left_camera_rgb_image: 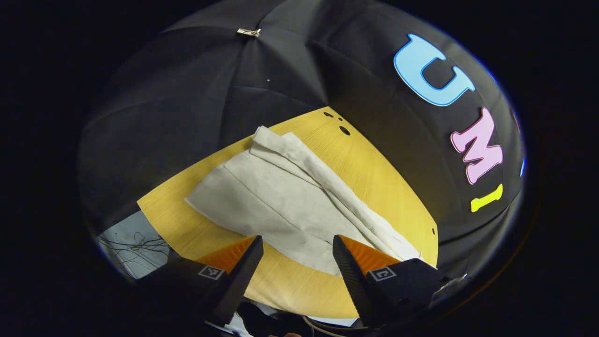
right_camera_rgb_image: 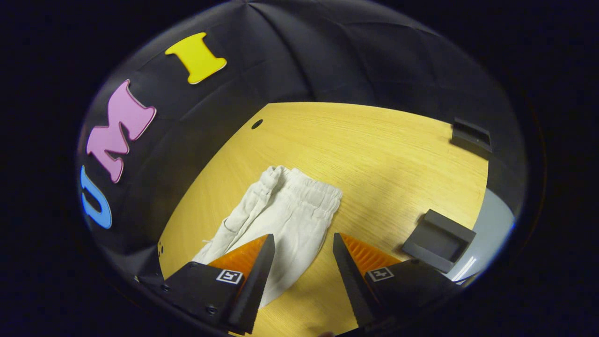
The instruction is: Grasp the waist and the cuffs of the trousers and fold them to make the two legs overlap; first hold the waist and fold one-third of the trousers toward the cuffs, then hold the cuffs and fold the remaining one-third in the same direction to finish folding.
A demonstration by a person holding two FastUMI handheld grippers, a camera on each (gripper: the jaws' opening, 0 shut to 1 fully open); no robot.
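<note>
Both my tongs hang with fingers apart, gripping nothing — left gripper (left_camera_rgb_image: 297,262) above the off-white trousers (left_camera_rgb_image: 285,196) near the cuffs, right gripper (right_camera_rgb_image: 299,260) over the gathered waist (right_camera_rgb_image: 311,192) — trousers lying flat on the yellow wooden table (right_camera_rgb_image: 374,154).

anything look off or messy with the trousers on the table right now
Slightly. The trousers lie on the wooden table with the legs overlapped unevenly: in the left gripper view the upper leg is bunched into a long ridge along one side, and the elastic waist in the right gripper view looks crumpled. Nothing is torn or spilled.
</note>
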